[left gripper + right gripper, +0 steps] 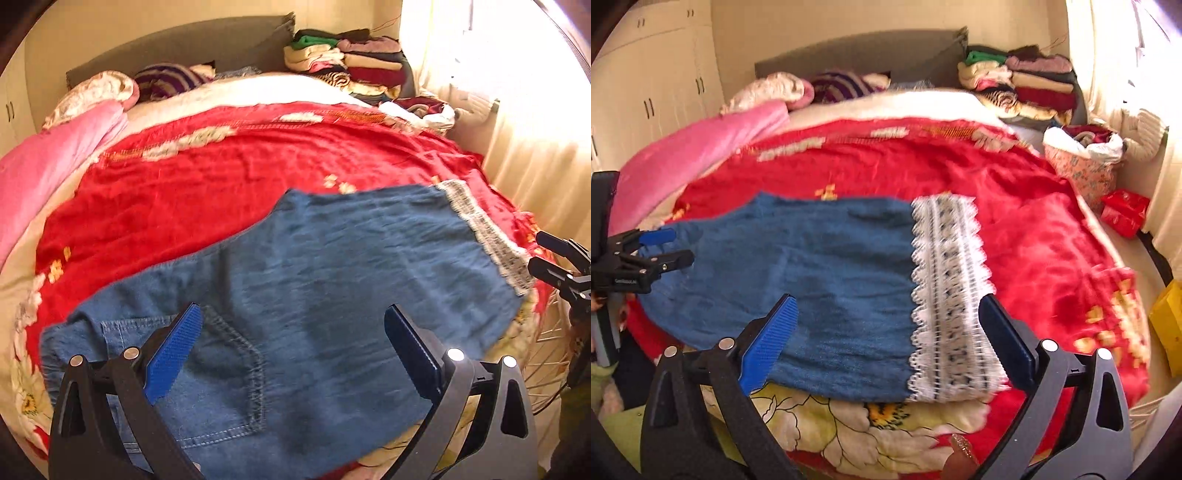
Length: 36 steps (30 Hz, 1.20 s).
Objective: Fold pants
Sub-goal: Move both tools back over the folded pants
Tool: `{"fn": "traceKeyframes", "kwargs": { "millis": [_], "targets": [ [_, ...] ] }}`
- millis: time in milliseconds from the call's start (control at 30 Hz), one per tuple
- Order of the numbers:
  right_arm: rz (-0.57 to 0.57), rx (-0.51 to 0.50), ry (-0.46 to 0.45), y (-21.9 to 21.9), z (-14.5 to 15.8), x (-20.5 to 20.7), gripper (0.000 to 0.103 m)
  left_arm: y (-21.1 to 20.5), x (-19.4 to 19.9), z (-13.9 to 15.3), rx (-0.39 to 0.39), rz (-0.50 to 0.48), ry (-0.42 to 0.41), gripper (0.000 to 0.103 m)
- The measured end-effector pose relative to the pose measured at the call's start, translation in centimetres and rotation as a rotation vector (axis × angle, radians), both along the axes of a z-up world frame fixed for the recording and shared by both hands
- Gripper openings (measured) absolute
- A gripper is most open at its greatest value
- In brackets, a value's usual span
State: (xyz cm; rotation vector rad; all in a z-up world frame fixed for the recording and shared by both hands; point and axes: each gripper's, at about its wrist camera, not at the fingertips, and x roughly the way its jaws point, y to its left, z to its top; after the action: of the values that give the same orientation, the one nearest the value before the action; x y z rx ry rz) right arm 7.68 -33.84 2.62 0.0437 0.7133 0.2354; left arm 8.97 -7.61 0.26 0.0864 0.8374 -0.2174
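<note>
**One pair of pants, two open grippers**

One pair of blue denim pants (314, 280) lies flat on the red floral blanket (221, 177) near the foot of the bed, folded lengthwise, with one band of white lace trim (947, 295) along the leg hem to the right and one stitched back pocket (218, 376) showing at the left end.

Two grippers are over it. The left gripper (293, 354) hovers above the pocket end with its jaws spread wide, nothing between them. The right gripper (886, 343) hangs over the hem end, jaws equally wide, its right finger (1004, 339) over the lace and its left one over the denim; whether either touches the cloth I cannot tell.

At the head of the bed sit two side-by-side stacks of folded clothes (1019, 81), one pink blanket (701, 144) along the left edge, and one flowered basket (1082, 170) of laundry to the right. One red bag (1124, 212) lies beside the basket.
</note>
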Motion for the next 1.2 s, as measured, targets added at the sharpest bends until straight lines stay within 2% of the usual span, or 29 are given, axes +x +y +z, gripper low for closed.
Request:
{"fn": "traceKeyframes", "kwargs": {
  "millis": [300, 633, 1200],
  "targets": [
    [-0.029, 0.027, -0.101, -2.9, 2.7, -2.0, 0.094, -2.6, -0.7, 3.8, 0.030, -0.039, -0.069, 0.099],
    [-0.053, 0.037, -0.169, -4.7, 4.2, -3.5, 0.094, -6.3, -0.4, 5.9, 0.080, -0.107, -0.102, 0.099],
    [-0.097, 0.069, -0.140, -6.9, 2.2, -3.6, 0.094, -12.4, 2.6, 5.1, 0.142, -0.211, -0.083, 0.099]
  ]
}}
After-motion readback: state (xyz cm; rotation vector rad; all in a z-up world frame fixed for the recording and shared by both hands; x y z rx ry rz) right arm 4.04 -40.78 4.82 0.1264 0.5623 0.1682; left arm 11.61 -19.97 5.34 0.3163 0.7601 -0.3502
